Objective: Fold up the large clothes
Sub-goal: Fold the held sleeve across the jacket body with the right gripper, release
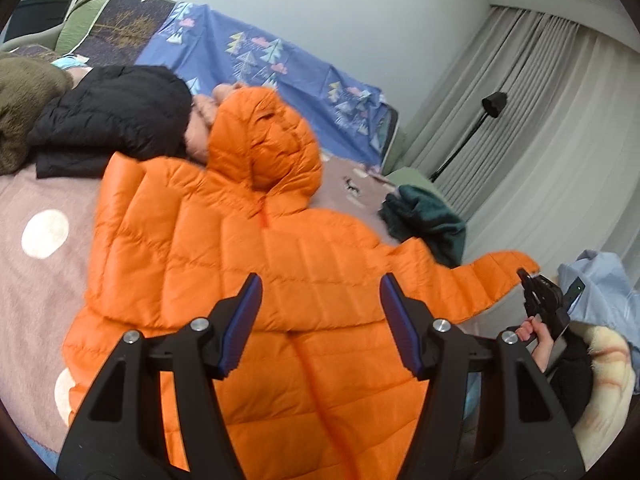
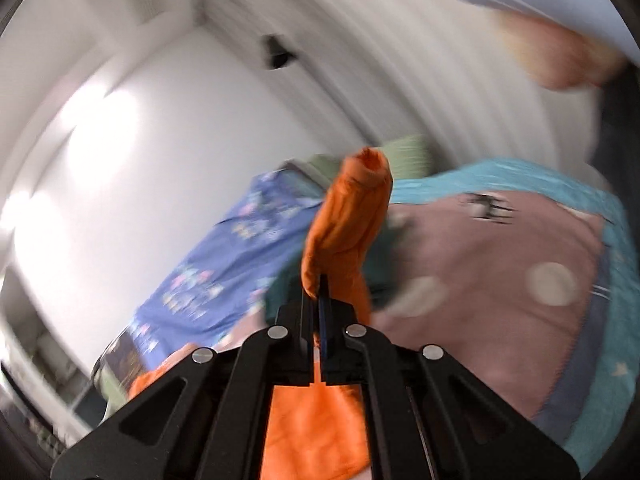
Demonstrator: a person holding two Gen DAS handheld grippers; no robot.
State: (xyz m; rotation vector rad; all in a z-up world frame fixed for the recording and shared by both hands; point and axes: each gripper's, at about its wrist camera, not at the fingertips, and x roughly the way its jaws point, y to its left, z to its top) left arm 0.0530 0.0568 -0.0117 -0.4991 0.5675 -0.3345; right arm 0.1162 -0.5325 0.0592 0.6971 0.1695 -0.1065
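Here an orange puffer jacket (image 1: 256, 272) lies spread across the middle of a bed (image 1: 36, 288), on a pinkish-brown blanket with pale round spots. Its hood (image 1: 264, 148) points toward the far edge of the bed, where a blue sheet printed with small trees (image 1: 256, 52) hangs against the wall. The front zip runs down the middle of the jacket toward the near edge. The left gripper (image 1: 320, 316) hangs over the lower body of the jacket with its jaws standing well apart and nothing between them; the blue pads (image 1: 240, 320) face each other above the quilted fabric and do not touch it. One sleeve (image 1: 472, 280) stretches out toward the right edge of the bed, and its cuff end meets the right gripper (image 1: 528, 280), which a hand (image 1: 536, 336) holds by the grip. In the right wrist view, which is heavily blurred, the right gripper (image 2: 322, 284) has its jaws pressed together on the orange sleeve (image 2: 348, 216), and the cuff stands up past the fingertips with its open end showing. A black puffer jacket (image 1: 116, 116) lies heaped near the far left corner, beside an olive fleecy garment (image 1: 24, 104) at the left edge. A dark green cloth (image 1: 428, 216) is bunched near the right edge, just beyond the stretched sleeve. Grey curtains (image 1: 540, 120) hang behind a black stand (image 1: 480, 128) to the right of the bed.
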